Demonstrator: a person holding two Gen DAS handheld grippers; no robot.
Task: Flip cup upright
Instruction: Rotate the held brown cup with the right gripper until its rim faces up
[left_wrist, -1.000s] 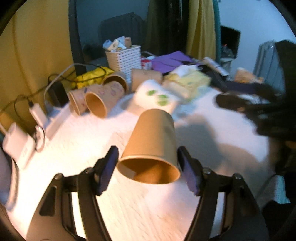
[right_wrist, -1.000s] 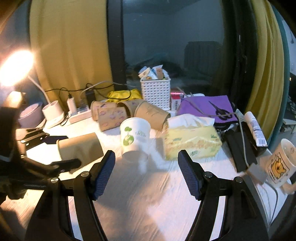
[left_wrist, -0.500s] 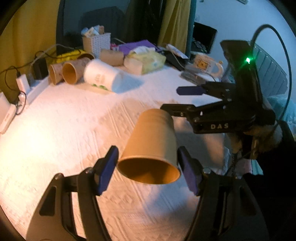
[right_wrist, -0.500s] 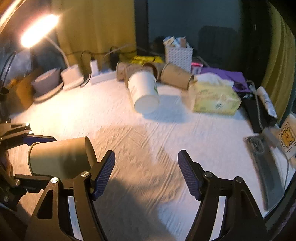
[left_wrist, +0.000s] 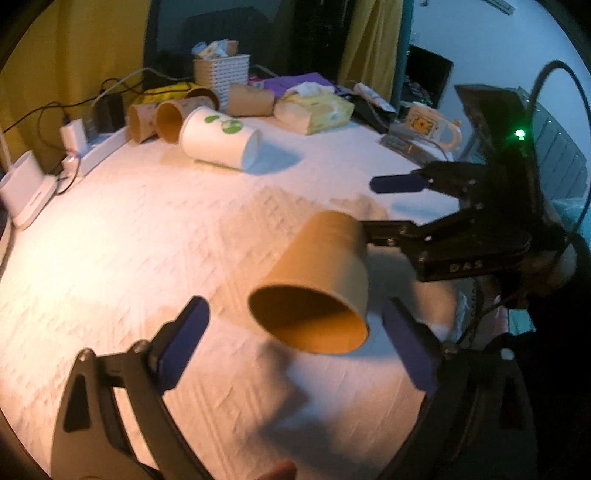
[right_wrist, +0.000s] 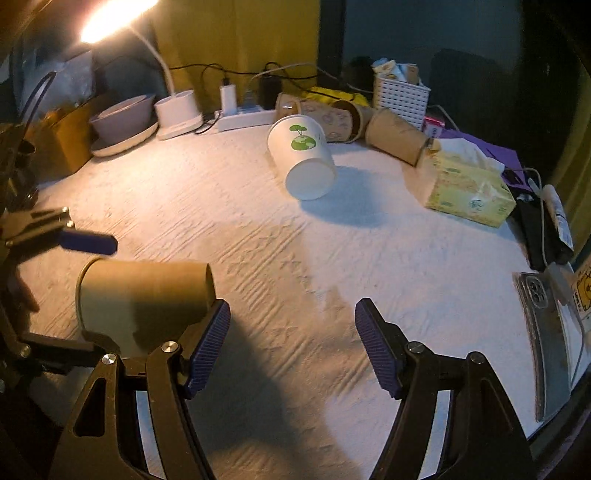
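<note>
A brown paper cup lies on its side between my left gripper's spread fingers, mouth toward the camera; neither pad touches it. The left gripper is open. In the right wrist view the same cup lies at the left, base pointing right, just beyond my right gripper's left pad. My right gripper is open and empty; it shows in the left wrist view just right of the cup's base.
A white cup with a green logo lies on its side mid-table. Several brown cups, a tissue box, a white basket, a power strip, bowl and phone ring the white cloth.
My left gripper has opened and let go of the brown cup, which now lies free between its fingers. Both grippers have shifted slightly nearer the table.
</note>
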